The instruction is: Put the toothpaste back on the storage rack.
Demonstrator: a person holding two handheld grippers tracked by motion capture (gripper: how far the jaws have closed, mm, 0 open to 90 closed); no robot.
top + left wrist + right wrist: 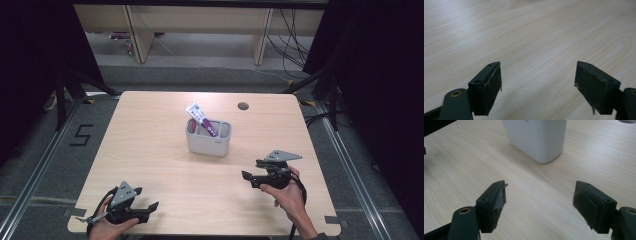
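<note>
A white two-compartment holder (209, 139) stands upright near the middle of the wooden table (150, 150). A white and purple tube (201, 118) leans out of its left compartment. My right gripper (252, 174) is at the front right of the table, low over the wood, pointing left toward the holder (536, 138), open with nothing between its jaws. My left gripper (152, 208) rests near the front left edge, also open and empty, with bare wood (536, 45) ahead of it.
A round cable hole (243, 106) sits in the table's far right part. Dark curtains hang on both sides, and floor rails run along the table's left and right. Desk legs and cables stand beyond the far edge.
</note>
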